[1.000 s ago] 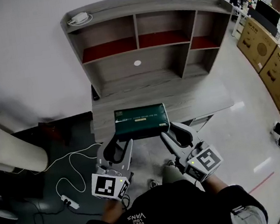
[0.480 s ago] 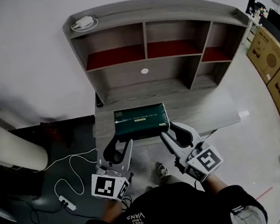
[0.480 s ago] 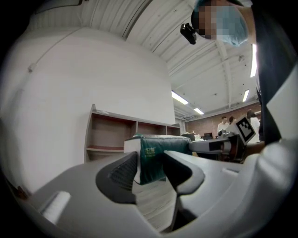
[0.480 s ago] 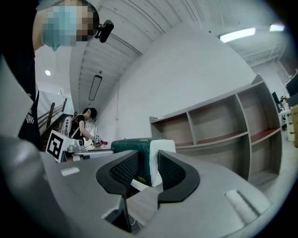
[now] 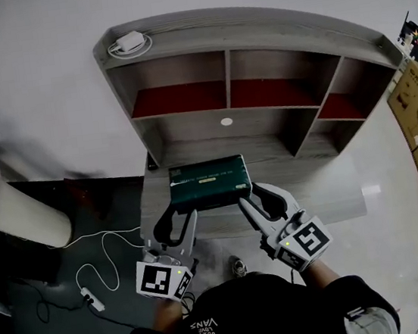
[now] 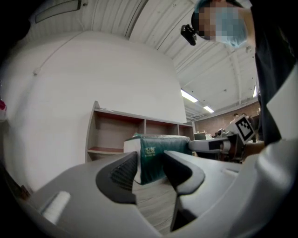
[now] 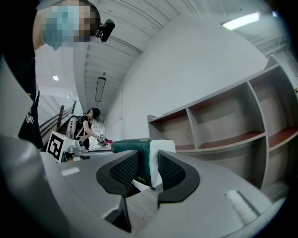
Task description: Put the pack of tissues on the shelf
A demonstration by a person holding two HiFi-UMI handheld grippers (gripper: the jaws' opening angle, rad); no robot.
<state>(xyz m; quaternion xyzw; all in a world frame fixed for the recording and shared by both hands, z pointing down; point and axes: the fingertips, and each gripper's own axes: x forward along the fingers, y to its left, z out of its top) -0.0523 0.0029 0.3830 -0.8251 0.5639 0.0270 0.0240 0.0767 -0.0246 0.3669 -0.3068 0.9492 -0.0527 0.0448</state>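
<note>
Your left tool (image 5: 180, 216) and right tool (image 5: 250, 195) each clamp a near corner of the pack of tissues (image 5: 209, 184), holding it between them over the worktop (image 5: 327, 194), just short of the shelf (image 5: 253, 36). Compared with a second ago, the shelf sits closer and the pack is further in over the worktop. A white adapter (image 5: 130, 41) lies on the shelf's top, with open bays ahead.

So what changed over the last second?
The pack of tissues was carried forward, closer to the shelf, as the person stepped in. Unchanged: the left gripper and right gripper both still hold it, same grip.
</note>
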